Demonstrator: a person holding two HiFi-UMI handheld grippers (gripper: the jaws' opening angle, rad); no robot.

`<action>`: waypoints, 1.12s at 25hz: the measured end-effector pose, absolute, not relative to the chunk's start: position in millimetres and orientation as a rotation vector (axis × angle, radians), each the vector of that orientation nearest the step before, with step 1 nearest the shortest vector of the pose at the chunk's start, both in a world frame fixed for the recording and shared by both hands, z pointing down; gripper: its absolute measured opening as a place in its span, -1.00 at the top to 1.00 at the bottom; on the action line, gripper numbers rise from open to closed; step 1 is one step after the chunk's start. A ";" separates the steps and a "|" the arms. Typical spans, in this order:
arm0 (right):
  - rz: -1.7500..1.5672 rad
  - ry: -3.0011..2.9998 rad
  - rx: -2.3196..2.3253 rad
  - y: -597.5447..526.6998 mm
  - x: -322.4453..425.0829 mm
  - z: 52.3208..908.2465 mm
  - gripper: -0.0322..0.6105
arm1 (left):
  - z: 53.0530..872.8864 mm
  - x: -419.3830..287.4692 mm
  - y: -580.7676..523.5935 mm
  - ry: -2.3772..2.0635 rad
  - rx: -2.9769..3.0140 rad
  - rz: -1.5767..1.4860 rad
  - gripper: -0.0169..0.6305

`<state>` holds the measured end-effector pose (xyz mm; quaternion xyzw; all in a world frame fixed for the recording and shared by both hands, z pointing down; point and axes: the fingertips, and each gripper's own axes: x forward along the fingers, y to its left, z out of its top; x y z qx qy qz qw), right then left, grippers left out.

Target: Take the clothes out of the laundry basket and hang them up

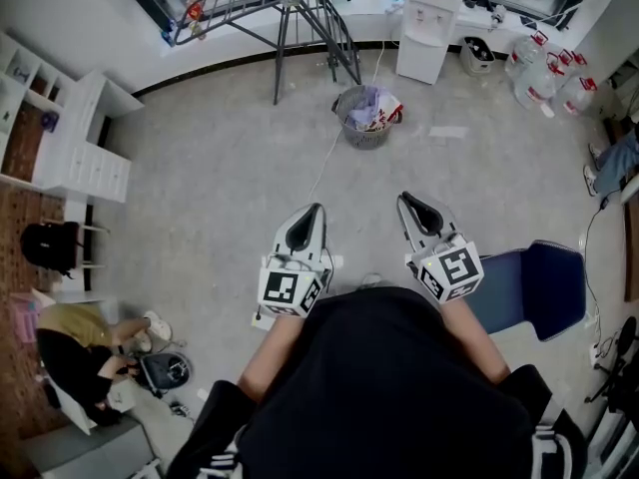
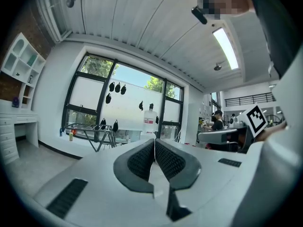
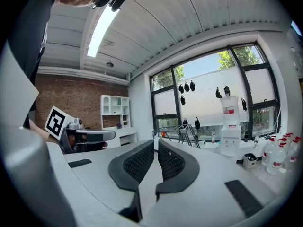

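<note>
**Both tongs closed and empty; basket out on the floor ahead**

Grey concrete floor [image 1: 230, 178] carries everything in the head view.
- Dark metal folding drying rack [image 1: 290, 8]: far edge of the floor, by the window wall, left of centre. The left gripper view shows it in front of the windows.
- White drawer-and-shelf unit [image 1: 85, 148]: left edge of the floor.
- Blue padded chair [image 1: 544, 287]: right edge, just beside the person's right arm.
- White water dispenser [image 1: 429, 23]: far edge, right of the rack.
- Grey round mesh laundry basket [image 1: 361, 138]: on the floor near the rack's legs, well apart from both grippers.
- Bundled pale and red clothes [image 1: 371, 108]: inside the basket, up to its rim.
- Left gripper [image 1: 316, 210]: held low at the near edge, pointing toward the basket. Jaws together, pads meeting, nothing between them.
- Right gripper [image 1: 404, 200]: beside the left one, apart from it. Jaws together, nothing held.
</note>
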<state>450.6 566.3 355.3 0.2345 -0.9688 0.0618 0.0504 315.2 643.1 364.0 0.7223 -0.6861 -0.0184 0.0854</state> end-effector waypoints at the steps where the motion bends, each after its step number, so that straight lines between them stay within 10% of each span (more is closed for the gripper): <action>1: 0.187 -2.951 0.722 566.5 452.4 356.9 0.89 | 366.0 316.1 644.6 -2.042 2.155 -0.051 0.93; 4: 0.174 -2.957 0.749 565.5 458.9 359.5 0.85 | 373.3 316.1 648.0 -2.037 2.143 -0.044 0.80; 7: 0.176 -2.938 0.724 565.2 460.2 365.3 0.40 | 378.9 313.0 651.6 -2.036 2.115 -0.057 0.32; 28: 0.340 -2.856 0.695 536.0 442.9 422.1 0.34 | 411.3 228.3 665.4 -2.183 1.886 -0.012 0.30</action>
